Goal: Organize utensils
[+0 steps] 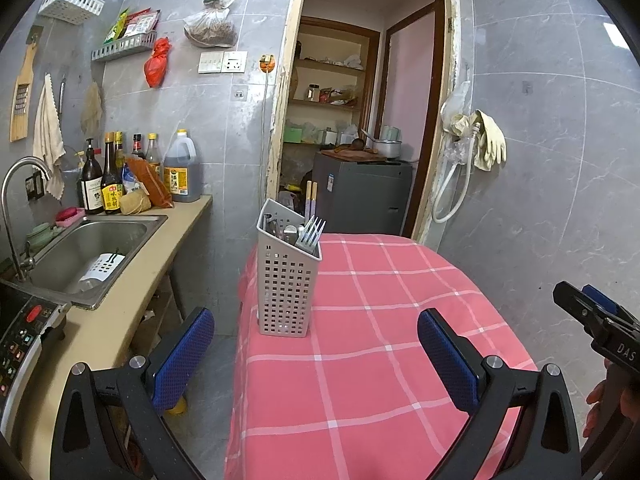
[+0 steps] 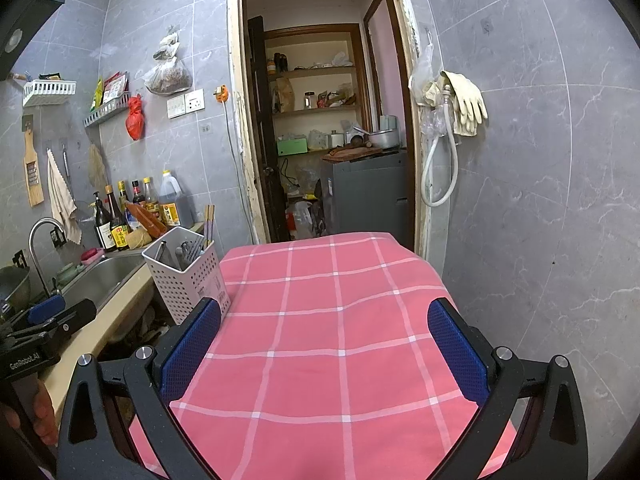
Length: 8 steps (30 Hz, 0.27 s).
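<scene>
Task looks at or near its end, judging from the layout: the pink checked tablecloth [image 1: 360, 340] on the counter carries nothing loose, only the perforated utensil caddy [image 1: 285, 288] standing upright at the far left corner, just beside the gap to the sink [image 1: 86, 256]. Inside it the forks [image 1: 311, 232] stand tines-up in the right compartment, darker cutlery handles sit in the left, and the chopsticks [image 1: 311, 198] stick up at the back. Next move, if any, calls for checking for stray utensils or simply backing off; nothing within reach needs a grasp. Left gripper [image 1: 316, 356] hovers low over the near cloth, aimed at the caddy, fingers spread wide and released, holding nothing. Right gripper [image 2: 324, 360] hovers level over the cloth's middle, well apart from the caddy, fingers likewise splayed and empty. A hand grips each handle at the frame edges.
</scene>
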Motion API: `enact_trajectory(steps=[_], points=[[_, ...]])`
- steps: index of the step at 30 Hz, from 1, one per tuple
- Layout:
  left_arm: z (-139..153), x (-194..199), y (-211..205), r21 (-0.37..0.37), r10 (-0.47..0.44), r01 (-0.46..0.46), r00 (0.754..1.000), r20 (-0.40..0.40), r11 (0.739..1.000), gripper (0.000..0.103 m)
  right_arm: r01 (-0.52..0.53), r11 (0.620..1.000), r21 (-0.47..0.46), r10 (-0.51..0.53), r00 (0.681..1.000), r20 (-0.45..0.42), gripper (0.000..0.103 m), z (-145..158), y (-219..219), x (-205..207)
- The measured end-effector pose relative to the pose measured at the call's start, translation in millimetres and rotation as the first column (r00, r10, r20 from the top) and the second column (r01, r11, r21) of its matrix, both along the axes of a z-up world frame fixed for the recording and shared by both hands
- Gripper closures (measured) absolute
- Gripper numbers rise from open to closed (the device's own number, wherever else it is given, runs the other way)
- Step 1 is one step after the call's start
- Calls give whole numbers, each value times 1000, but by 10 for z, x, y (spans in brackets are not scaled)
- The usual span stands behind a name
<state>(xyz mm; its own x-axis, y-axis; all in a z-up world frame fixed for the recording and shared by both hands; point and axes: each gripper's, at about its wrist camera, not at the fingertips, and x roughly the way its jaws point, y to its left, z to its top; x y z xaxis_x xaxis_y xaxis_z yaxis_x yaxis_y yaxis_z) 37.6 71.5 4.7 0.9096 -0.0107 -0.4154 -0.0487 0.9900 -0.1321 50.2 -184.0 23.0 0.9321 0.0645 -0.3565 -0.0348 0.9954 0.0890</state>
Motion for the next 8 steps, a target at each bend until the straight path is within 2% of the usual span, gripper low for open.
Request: enact_trajectory(steps=[8], points=[[-2,1,-15,1,1,-1,1000,-2,1000,1,1,1000,0,-1,1000,-3,1,-9,23,-21]])
